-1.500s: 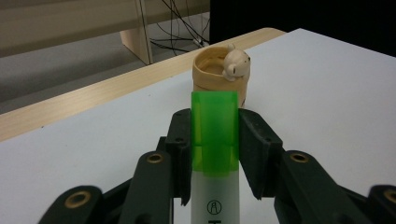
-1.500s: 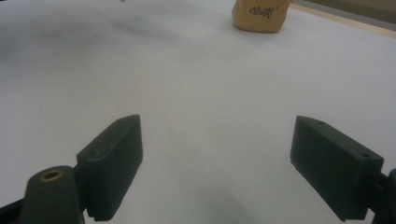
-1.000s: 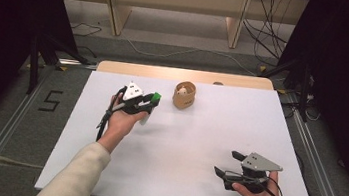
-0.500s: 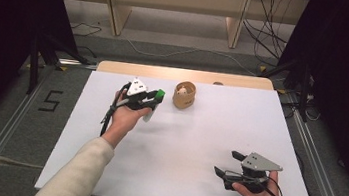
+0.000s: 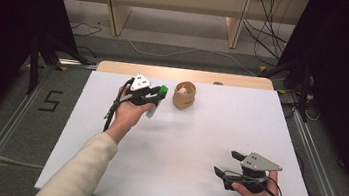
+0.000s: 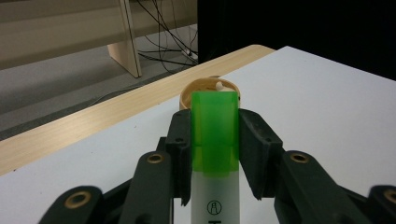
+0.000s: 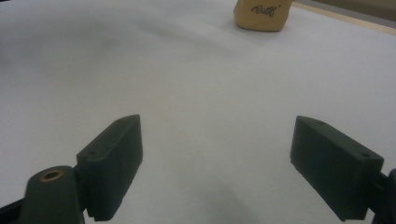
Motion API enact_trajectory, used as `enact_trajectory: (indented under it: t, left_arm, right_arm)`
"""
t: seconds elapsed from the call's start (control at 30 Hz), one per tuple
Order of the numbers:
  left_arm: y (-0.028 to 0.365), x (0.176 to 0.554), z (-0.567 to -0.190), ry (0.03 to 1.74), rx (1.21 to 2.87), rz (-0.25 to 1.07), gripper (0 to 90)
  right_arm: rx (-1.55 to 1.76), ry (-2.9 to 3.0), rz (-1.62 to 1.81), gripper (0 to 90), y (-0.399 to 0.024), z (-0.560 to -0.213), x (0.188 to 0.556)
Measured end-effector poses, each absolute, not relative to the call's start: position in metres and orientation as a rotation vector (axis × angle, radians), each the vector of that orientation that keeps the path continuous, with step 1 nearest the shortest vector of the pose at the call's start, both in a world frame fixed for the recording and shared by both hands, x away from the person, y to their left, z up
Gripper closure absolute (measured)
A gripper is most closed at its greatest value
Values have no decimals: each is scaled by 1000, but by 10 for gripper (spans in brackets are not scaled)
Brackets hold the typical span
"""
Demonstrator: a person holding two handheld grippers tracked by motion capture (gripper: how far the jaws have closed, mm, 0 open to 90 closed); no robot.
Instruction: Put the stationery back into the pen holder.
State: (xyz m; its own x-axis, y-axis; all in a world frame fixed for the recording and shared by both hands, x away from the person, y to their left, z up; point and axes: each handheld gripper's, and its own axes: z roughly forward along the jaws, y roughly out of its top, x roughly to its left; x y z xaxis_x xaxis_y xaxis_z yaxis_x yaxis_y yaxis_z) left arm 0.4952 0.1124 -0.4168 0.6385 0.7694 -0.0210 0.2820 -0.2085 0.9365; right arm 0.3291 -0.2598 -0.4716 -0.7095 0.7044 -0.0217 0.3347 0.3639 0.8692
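My left gripper (image 5: pixel 158 95) is shut on a white marker with a green cap (image 6: pixel 215 135), holding it just below the cap with the cap pointing ahead. In the high view the marker (image 5: pixel 160 93) is lifted above the white table, a little left of a small tan cup (image 5: pixel 184 94). That cup (image 6: pixel 209 89) sits straight past the cap in the left gripper view and has something white inside. My right gripper (image 5: pixel 227 164) rests near the table's front right, its jaws wide apart and nothing between them (image 7: pixel 217 163). The tan cup (image 7: pixel 264 13) stands far ahead of it.
The white table top (image 5: pixel 198 131) has a bare wooden strip (image 5: pixel 116 66) along its far edge. Behind it are wooden legs of furniture (image 5: pixel 115 10) and loose cables (image 5: pixel 266 33) on the floor. Metal rails (image 5: pixel 0 147) run along both sides of the table.
My left hand has carried the marker a little right and toward the tan cup. The right gripper has stayed put and open.
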Motion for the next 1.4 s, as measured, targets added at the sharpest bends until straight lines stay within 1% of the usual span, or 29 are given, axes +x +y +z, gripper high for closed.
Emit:
enact_trajectory:
  t: [0.77, 1.4]
  left_arm:
    - [99, 510, -407, 796, 1730, 565, 670]
    - [93, 521, -403, 792, 1689, 563, 670]
  right_arm:
    - [909, 2243, 1288, 178, -260, -472, 329]
    - [919, 2236, 1290, 178, -259, -472, 329]
